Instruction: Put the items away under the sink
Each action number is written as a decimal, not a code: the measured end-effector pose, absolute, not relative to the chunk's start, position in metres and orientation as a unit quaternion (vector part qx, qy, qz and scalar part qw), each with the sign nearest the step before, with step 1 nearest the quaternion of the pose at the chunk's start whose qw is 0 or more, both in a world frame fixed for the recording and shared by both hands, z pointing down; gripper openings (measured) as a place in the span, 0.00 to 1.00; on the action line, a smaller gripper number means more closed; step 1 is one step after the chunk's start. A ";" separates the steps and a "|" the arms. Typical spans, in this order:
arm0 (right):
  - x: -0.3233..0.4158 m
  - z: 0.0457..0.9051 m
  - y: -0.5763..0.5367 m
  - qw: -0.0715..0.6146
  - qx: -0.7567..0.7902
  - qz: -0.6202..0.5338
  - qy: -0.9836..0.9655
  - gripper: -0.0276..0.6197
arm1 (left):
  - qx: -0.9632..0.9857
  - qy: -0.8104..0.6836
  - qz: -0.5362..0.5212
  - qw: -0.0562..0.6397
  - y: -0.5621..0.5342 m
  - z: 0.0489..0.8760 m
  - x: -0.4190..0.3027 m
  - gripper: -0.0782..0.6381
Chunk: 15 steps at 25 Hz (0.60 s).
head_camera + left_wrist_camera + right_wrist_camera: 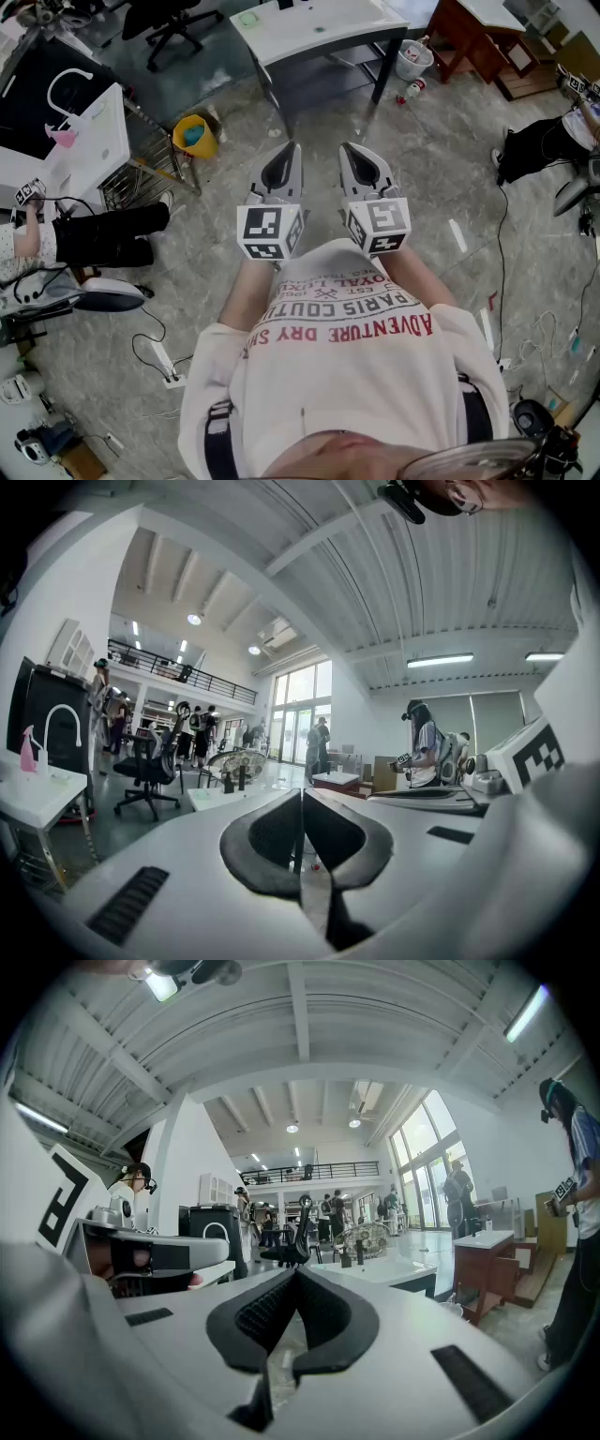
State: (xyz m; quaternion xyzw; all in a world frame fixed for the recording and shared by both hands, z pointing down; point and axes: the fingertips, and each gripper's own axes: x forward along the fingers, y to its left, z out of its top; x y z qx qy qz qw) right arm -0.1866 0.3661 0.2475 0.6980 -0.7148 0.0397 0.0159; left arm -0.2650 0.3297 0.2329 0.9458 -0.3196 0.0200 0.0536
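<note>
The left gripper point(291, 156) and the right gripper point(350, 156) are side by side, close to the person's chest. Each one has its jaws pressed together, and there is nothing in them. A white sink point(106, 141) with a bent tap stands far off on the left. A pink bottle point(64, 138) sits on it. A yellow bucket point(192, 136) is on the floor near it.

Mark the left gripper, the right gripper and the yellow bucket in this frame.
left gripper point(293, 150): head view, at its closed fingertips.
right gripper point(345, 150): head view, at its closed fingertips.
yellow bucket point(206, 145): head view, on its yellow wall.
</note>
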 end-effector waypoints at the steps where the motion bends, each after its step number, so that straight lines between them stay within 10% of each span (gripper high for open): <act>1: -0.187 0.248 0.366 0.017 0.698 0.040 -0.714 0.08 | 0.946 -0.319 0.020 0.055 0.329 0.234 -0.266 0.15; 15: -0.181 0.251 0.360 0.012 0.726 0.044 -0.686 0.08 | 0.953 -0.297 0.026 0.059 0.325 0.243 -0.263 0.15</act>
